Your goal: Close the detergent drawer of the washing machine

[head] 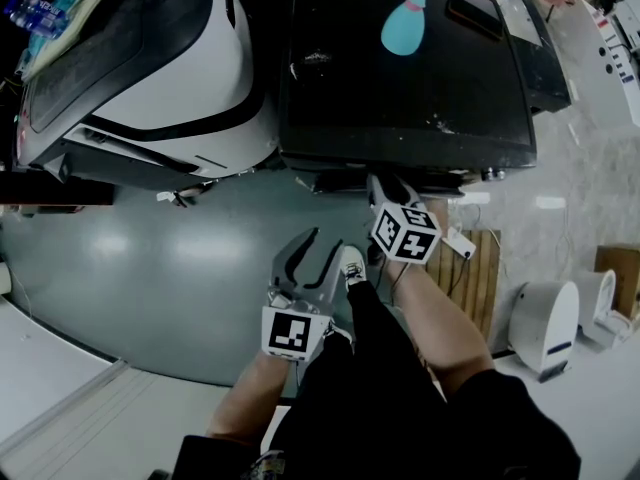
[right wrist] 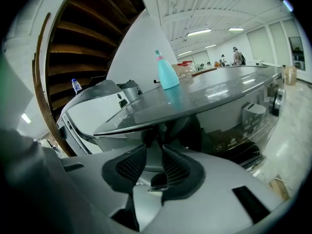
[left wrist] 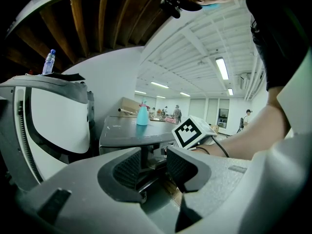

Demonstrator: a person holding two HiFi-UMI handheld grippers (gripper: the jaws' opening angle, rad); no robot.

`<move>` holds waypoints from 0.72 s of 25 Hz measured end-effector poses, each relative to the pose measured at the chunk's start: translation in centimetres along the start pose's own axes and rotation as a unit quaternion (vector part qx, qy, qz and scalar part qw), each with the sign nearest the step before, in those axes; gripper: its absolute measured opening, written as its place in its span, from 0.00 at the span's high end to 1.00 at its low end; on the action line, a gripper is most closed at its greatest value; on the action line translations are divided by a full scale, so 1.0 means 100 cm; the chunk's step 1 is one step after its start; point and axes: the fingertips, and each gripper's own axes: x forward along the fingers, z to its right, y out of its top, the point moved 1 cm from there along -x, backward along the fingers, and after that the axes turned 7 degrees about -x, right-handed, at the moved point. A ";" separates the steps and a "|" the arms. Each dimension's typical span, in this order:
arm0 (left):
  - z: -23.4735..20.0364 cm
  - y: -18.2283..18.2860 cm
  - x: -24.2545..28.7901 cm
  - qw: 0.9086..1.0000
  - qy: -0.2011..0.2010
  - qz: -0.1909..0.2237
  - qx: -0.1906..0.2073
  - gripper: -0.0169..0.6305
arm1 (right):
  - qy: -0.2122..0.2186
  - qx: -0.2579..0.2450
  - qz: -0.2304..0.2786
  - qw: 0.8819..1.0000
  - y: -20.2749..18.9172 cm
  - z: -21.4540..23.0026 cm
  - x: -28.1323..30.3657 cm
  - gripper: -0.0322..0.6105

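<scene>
**Operator:** Where's the thing I'm after?

**Spotter:** Start with the dark washing machine [head: 400, 88] in front of you, the one with the teal bottle [head: 404, 23] on its lid. The detergent drawer [head: 332, 181] is at the front, just under the lid's edge and towards the left. From your head view it looks to stick out a little. I can't tell how far.

**Operator:** And my tongs?

**Spotter:** Your right gripper [right wrist: 154, 148] is up against that front edge. Its jaws stand partly apart and the pads aren't pressing on anything. A pale face shows in the gap, and I take that to be the drawer front. Your left gripper [left wrist: 153, 155] hangs back near your leg, with its jaws apart and empty.

**Operator:** How will it handle?

**Spotter:** I'd expect it to be light, a stiff plastic tray on runners with a smooth front that your pads could skid on. You shouldn't need to clamp it. Push with the jaw tips square on the middle of the front face, because an off-centre push may twist it in its runners. The last bit of travel may need a firmer nudge.
</scene>
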 end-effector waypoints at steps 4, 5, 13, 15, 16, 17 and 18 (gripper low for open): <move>0.002 0.008 -0.013 1.000 0.002 0.012 0.002 0.75 | -0.003 -0.031 0.019 0.999 0.012 -0.007 -0.016 0.95; 0.003 0.010 -0.018 1.000 0.004 0.015 0.003 0.75 | 0.005 -0.038 0.026 0.999 0.016 -0.012 -0.021 0.95; 0.006 0.024 -0.068 0.999 0.022 0.040 0.005 0.76 | 0.117 -0.127 0.093 0.980 0.046 -0.087 -0.082 0.95; 0.006 0.027 -0.085 0.998 0.029 0.047 0.005 0.80 | 0.145 -0.155 0.108 0.971 0.050 -0.111 -0.103 0.95; 0.006 0.028 -0.094 0.998 0.033 0.051 0.005 0.84 | 0.156 -0.170 0.115 0.966 0.051 -0.123 -0.114 0.95; 0.006 0.029 -0.104 0.998 0.037 0.054 0.006 0.88 | 0.166 -0.184 0.122 0.961 0.052 -0.134 -0.125 0.95; 0.006 0.029 -0.115 0.998 0.042 0.057 0.007 0.92 | 0.175 -0.196 0.128 0.956 0.052 -0.145 -0.137 0.95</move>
